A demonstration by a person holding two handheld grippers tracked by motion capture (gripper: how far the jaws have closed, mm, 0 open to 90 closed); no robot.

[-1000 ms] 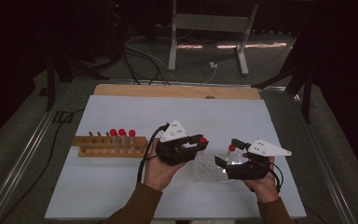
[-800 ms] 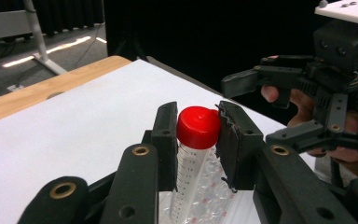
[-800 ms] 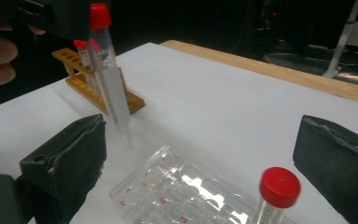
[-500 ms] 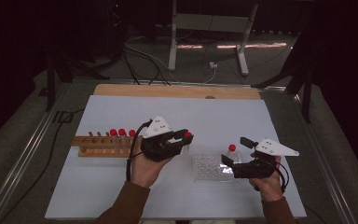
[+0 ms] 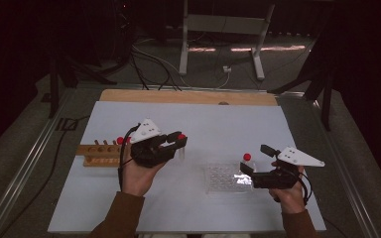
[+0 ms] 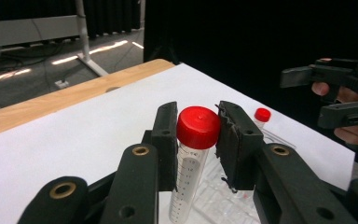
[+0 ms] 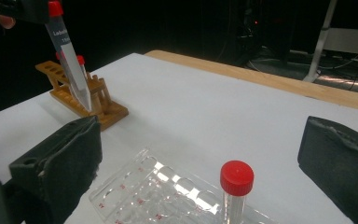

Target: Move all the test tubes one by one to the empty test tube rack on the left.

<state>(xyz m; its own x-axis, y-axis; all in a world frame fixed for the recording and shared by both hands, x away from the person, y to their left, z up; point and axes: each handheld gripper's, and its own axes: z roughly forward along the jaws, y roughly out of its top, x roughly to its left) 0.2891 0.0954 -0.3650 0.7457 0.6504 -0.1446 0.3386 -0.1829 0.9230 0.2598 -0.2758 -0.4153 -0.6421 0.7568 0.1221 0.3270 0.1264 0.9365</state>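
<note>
Near the tabletop's left edge sits the wooden tube rack [image 5: 99, 154], red-capped tubes at its right end. Left gripper [image 5: 176, 144] is clenched on a red-capped centrifuge tube [image 6: 193, 154] by the cap, carried in the air between the wooden tube rack and the clear plastic rack [image 5: 226, 179]. Looks like the transfer step: tube lifted from one rack, bound for the other. Next move needs the tube tip lined up over a free hole, then a straight drop. Clear plastic rack holds one standing tube [image 5: 247, 161] at its right end; steer off it. Right gripper [image 5: 252, 159] is released, jaws wide, with the standing tube between them untouched. Open white tabletop [image 5: 218, 124] behind both racks, near edge closer.
</note>
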